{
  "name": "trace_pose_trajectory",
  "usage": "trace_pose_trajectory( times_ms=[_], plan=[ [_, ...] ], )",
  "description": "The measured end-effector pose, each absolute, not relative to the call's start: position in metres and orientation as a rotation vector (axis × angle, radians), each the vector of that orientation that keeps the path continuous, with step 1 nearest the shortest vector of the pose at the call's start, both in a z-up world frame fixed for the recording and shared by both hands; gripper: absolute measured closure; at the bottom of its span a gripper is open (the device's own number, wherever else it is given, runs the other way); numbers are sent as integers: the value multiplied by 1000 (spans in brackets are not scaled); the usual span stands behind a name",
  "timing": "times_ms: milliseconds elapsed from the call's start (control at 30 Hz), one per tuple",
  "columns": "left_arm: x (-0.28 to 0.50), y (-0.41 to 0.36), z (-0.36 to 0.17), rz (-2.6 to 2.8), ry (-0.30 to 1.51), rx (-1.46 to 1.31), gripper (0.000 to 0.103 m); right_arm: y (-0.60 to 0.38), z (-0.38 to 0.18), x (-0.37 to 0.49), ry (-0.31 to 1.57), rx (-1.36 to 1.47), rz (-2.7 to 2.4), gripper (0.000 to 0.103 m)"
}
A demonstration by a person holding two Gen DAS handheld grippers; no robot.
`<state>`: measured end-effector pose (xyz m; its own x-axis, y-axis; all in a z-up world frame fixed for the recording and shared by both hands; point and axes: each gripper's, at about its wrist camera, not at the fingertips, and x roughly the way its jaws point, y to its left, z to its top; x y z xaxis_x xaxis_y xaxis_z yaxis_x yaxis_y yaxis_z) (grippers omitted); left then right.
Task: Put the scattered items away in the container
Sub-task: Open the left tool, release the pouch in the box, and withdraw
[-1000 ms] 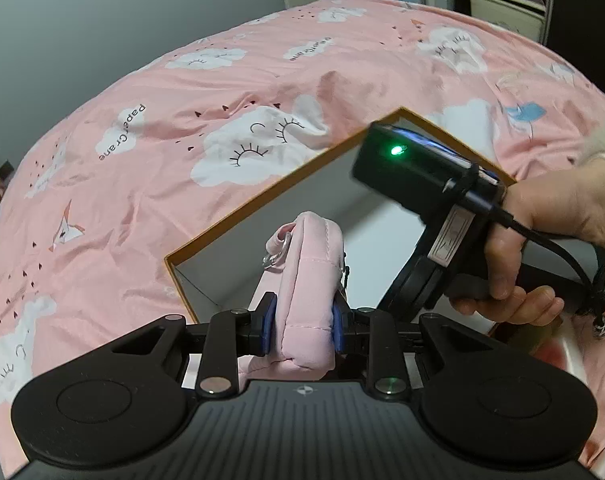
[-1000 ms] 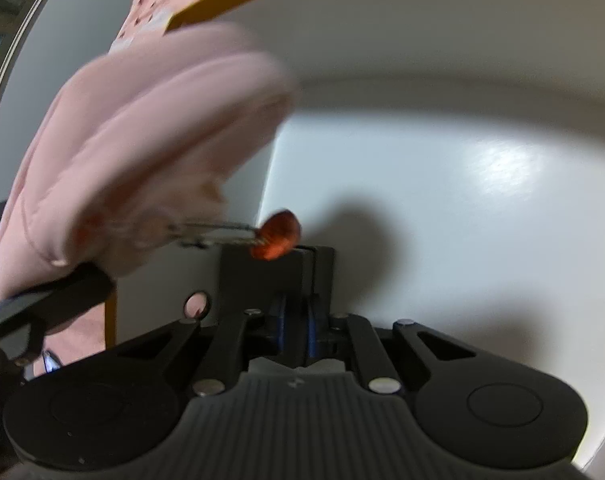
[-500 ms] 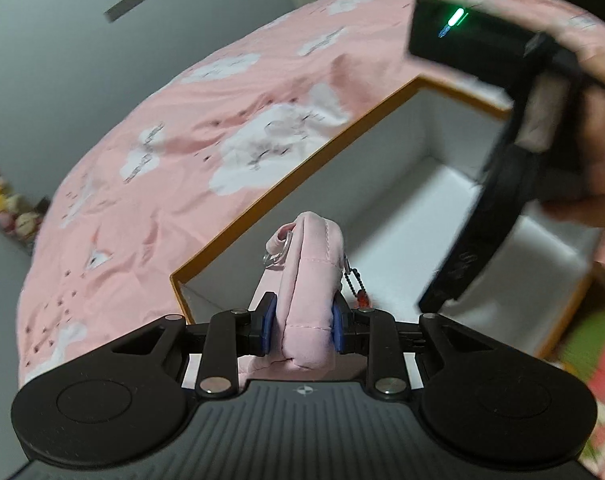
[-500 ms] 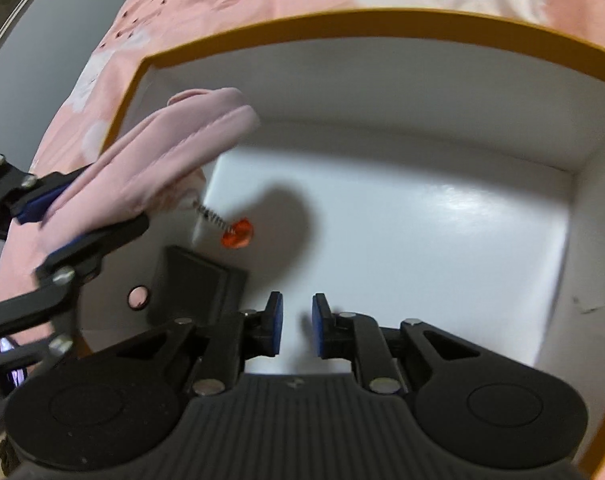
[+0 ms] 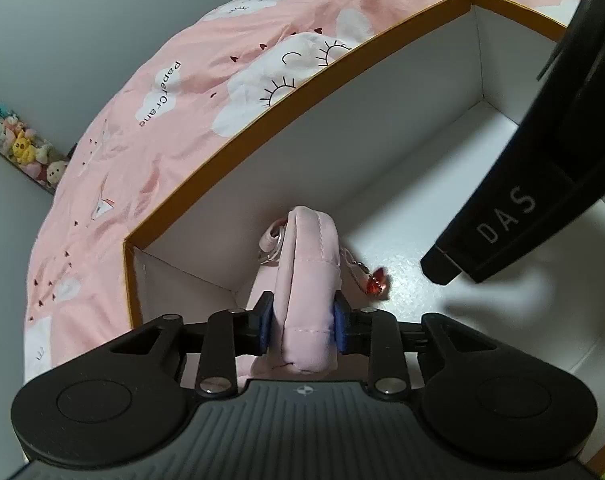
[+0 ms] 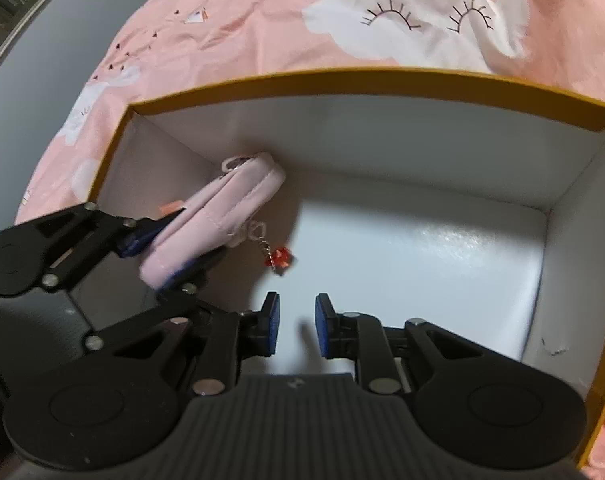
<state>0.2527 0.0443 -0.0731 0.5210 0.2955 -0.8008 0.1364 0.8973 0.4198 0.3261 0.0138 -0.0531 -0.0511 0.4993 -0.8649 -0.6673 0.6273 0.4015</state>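
My left gripper (image 5: 302,322) is shut on a pink padded pouch (image 5: 308,280) and holds it inside the white box with the orange rim (image 5: 302,92), near its left corner. A red bead charm (image 5: 377,282) hangs from the pouch on a short chain. In the right wrist view the pouch (image 6: 218,216) and the charm (image 6: 280,258) hang above the box floor (image 6: 422,260), held by the left gripper (image 6: 158,256). My right gripper (image 6: 296,322) is open and empty, above the box floor. Its black body (image 5: 542,152) crosses the left wrist view at the right.
The box sits on a bed with a pink cloud-print cover (image 5: 182,120), also seen in the right wrist view (image 6: 302,20). A row of small plush toys (image 5: 18,144) stands at the far left by the grey wall.
The left gripper has carried the pouch lower into the box. The right gripper has opened and drawn back up from the box floor, away from the pouch.
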Motion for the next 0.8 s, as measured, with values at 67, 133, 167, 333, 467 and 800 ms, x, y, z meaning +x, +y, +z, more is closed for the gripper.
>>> trace_pose_trajectory(
  times_ms=[67, 133, 167, 333, 467, 800],
  plan=[
    [251, 50, -70, 75, 1024, 429, 61, 3, -48, 327, 1305, -145, 967, 78],
    [248, 56, -66, 44, 1009, 386, 39, 14, -50, 326, 1297, -124, 976, 75],
    [246, 59, -63, 26, 1002, 363, 36, 16, -49, 326, 1293, -110, 983, 74],
    [233, 76, -46, -34, 999, 250, 36, 11, -43, 327, 1276, -75, 987, 69],
    [214, 91, -28, -60, 976, 195, 41, 10, -47, 331, 1297, -40, 978, 64],
    [191, 117, -1, -31, 920, 169, 55, 21, -72, 337, 1411, 21, 939, 60]
  ],
)
